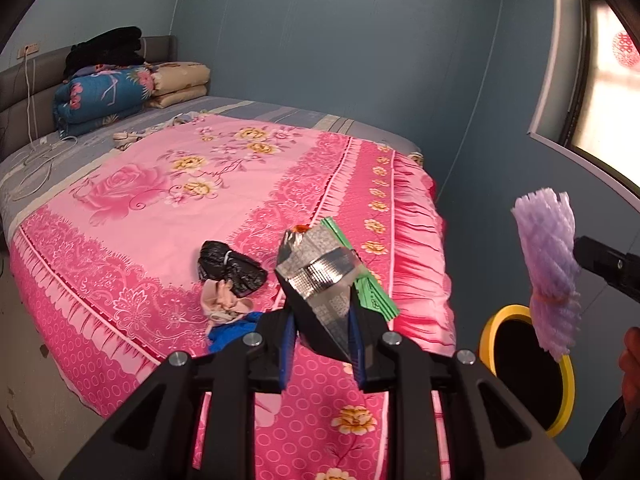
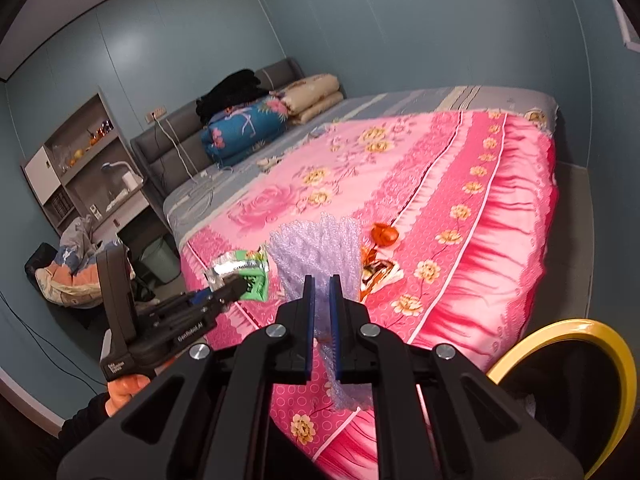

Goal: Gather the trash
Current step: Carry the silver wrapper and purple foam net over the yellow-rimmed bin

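My left gripper [image 1: 322, 344] is shut on a silver and green snack wrapper [image 1: 320, 268], held above the pink bedspread; it also shows in the right wrist view [image 2: 244, 274]. My right gripper [image 2: 322, 320] is shut on a purple foam net [image 2: 320, 248], which also shows at the right of the left wrist view [image 1: 548, 272], above a yellow-rimmed bin [image 1: 564, 396]. The bin's rim [image 2: 616, 348] lies at the lower right of the right wrist view. An orange wrapper [image 2: 384, 234] and a torn packet [image 2: 378, 272] lie on the bed.
A black bag [image 1: 230, 266], a beige cloth [image 1: 224, 300] and a blue cloth [image 1: 230, 330] lie on the bedspread. Folded quilts [image 1: 104, 96] sit by the headboard. A shelf unit [image 2: 80, 168] and clothes pile [image 2: 68, 272] stand left of the bed.
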